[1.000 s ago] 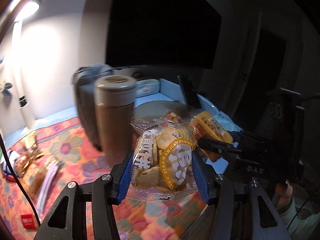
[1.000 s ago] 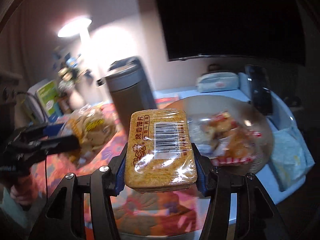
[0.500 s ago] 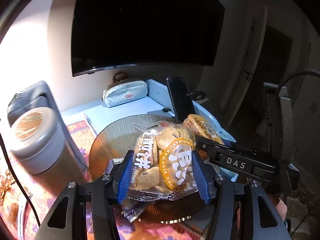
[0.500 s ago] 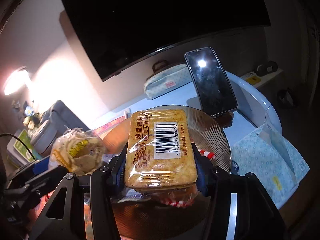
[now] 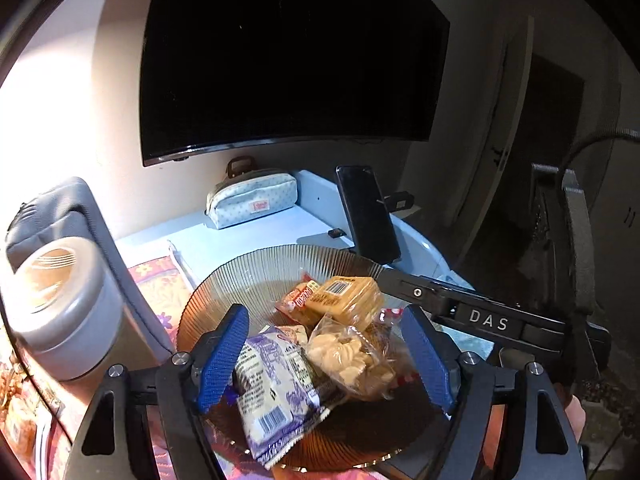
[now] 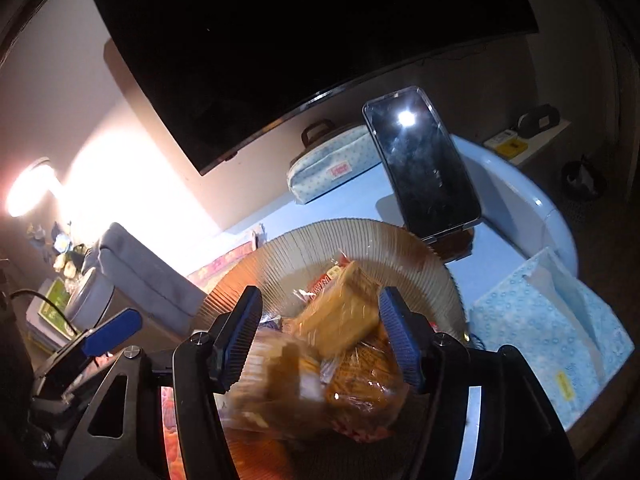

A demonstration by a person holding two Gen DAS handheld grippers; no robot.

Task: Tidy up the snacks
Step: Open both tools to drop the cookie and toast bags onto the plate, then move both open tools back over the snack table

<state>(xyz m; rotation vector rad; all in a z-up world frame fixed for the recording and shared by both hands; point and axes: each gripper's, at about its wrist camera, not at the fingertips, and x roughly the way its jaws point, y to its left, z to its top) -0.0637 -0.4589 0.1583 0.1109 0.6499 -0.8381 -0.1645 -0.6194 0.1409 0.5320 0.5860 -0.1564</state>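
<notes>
A ribbed glass bowl [image 5: 280, 268] holds several snack packs. My left gripper [image 5: 324, 356] hangs over it with jaws opening, and its blue pads stand clear of everything. Below them lie a clear bag of round cookies [image 5: 352, 356], a white and purple pack [image 5: 276, 388], an orange cracker pack [image 5: 344, 296] and a red pack [image 5: 298, 300]. My right gripper [image 6: 320, 340] is over the same bowl [image 6: 360, 248], jaws opening. The cracker pack [image 6: 340, 312] lies tilted and blurred between its pads, free of them. The cookie bag [image 6: 276, 384] is a blur beneath.
A grey flask [image 5: 60, 308] and a dark bag [image 5: 60, 208] stand left of the bowl. Behind it are a dotted pencil case [image 5: 252, 204], a phone on a stand [image 5: 368, 216] and a dark screen [image 5: 288, 60]. A blue tissue pack [image 6: 548, 336] lies to the right.
Both grippers travelled from beside the flask to above the bowl. Their jaws opened; the cookie bag and the cracker pack dropped out of them into the bowl.
</notes>
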